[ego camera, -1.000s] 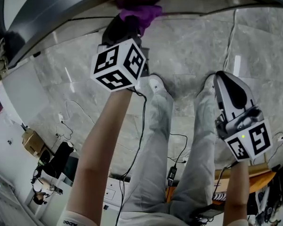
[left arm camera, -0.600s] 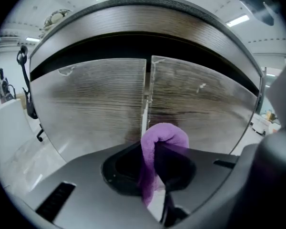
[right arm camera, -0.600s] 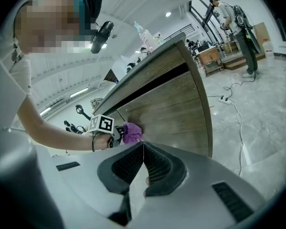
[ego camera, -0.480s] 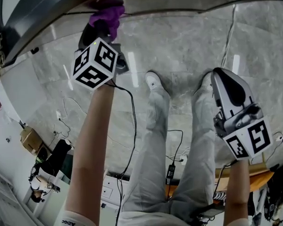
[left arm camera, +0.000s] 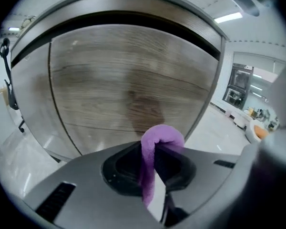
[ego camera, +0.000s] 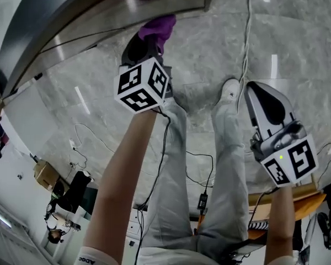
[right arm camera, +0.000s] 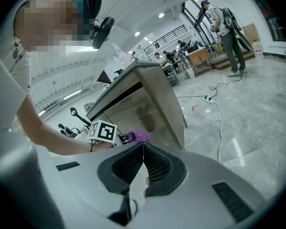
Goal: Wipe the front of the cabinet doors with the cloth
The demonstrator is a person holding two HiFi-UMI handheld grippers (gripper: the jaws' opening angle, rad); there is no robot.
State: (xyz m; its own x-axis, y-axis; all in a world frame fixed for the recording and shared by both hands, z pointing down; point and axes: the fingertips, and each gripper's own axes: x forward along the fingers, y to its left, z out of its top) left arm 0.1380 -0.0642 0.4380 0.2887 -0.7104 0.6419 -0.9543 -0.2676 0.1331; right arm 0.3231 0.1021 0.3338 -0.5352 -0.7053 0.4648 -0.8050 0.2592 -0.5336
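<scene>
Close before the wooden cabinet door [left arm camera: 133, 75], grips purple cloth [left arm camera: 158, 137] in left gripper [left arm camera: 150, 168], jaws clamped; holds right gripper [right arm camera: 143, 168] clenched on nothing, well right; looks mid-wipe; leaves finished portion impossible to judge.

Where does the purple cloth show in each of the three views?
Head view: cloth top centre, above the marker cube.
Left gripper view: cloth lower centre, pinched in the left gripper.
Right gripper view: cloth small, mid-picture, just above the right gripper.
Shared landmark: the wooden cabinet door behind it.
</scene>
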